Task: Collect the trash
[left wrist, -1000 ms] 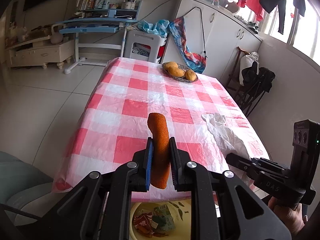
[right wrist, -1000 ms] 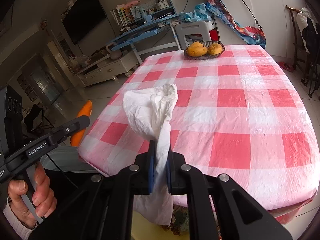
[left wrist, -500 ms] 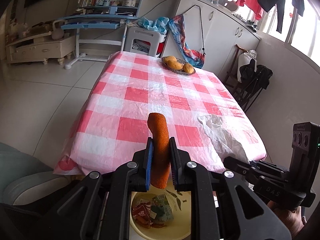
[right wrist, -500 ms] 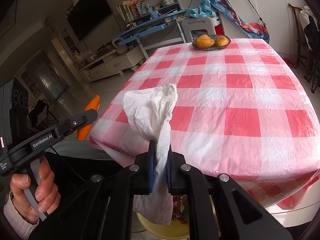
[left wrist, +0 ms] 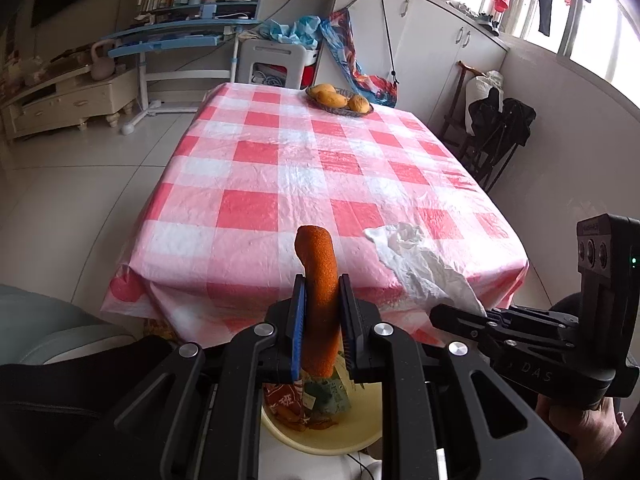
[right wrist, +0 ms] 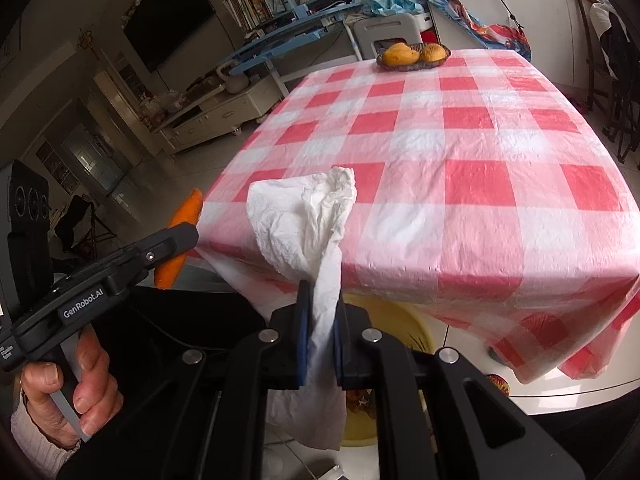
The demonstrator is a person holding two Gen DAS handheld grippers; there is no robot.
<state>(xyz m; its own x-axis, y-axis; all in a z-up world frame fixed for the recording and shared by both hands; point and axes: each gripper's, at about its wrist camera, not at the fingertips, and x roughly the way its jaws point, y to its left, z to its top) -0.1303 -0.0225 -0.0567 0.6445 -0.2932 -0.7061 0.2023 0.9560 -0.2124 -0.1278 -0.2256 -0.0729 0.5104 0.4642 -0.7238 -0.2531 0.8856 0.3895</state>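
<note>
Left tool [left wrist: 322,320] clamped on a rough orange curved peel strip [left wrist: 320,300], right tool [right wrist: 319,336] pinched tight on a crumpled white paper tissue [right wrist: 304,224]. Both held just off the near edge of the tabletop [left wrist: 304,184], above a pale yellow plastic basin [left wrist: 360,436] on the floor, wrappers and scraps inside. Red-and-white checked plastic cloth [right wrist: 472,176], dark woven basket of yellow fruit [right wrist: 414,56] at far end. Blue desk [left wrist: 176,36], white cabinets [left wrist: 432,48] beyond.
</note>
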